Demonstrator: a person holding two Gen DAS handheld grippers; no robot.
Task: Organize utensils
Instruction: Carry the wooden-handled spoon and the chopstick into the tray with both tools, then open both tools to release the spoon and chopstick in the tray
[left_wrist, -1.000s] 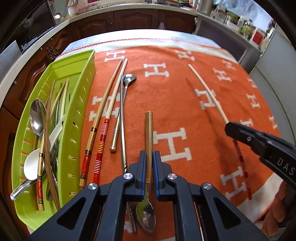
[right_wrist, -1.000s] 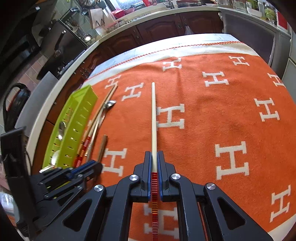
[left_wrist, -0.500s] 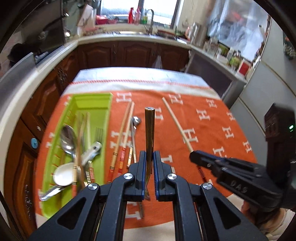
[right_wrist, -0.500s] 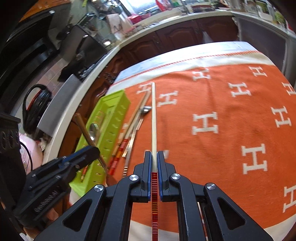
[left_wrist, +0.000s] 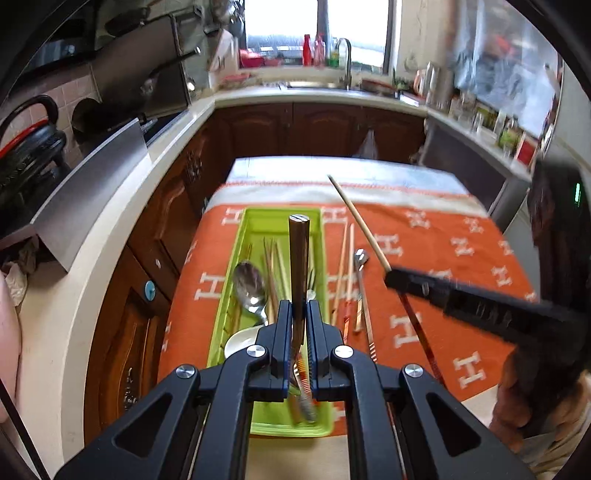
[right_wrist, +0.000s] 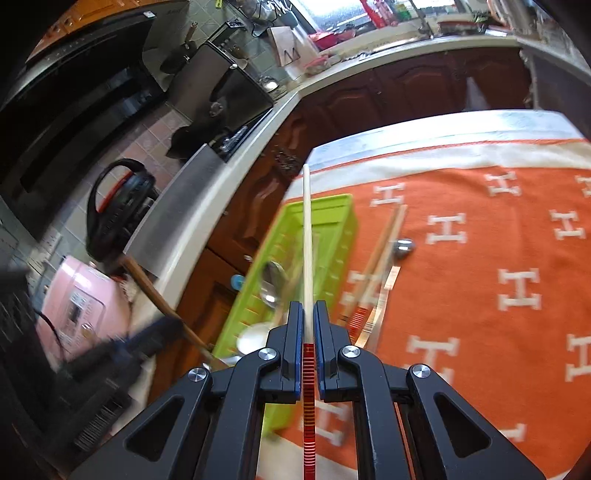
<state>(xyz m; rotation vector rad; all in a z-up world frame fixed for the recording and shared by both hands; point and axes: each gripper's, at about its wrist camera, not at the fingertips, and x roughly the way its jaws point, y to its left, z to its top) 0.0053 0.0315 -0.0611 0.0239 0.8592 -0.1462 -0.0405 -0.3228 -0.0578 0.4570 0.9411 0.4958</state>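
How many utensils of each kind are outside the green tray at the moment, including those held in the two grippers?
Chopsticks: 3 (loose pair; held chopstick in right gripper)
Spoons: 2 (long metal spoon; wooden-handled spoon in left gripper)
Short copper-coloured utensil, kind unclear: 1
Total: 6

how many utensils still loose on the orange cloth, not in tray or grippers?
4: two chopsticks side by side right of the tray, then a short utensil and a long spoon. Grippers may hide others.
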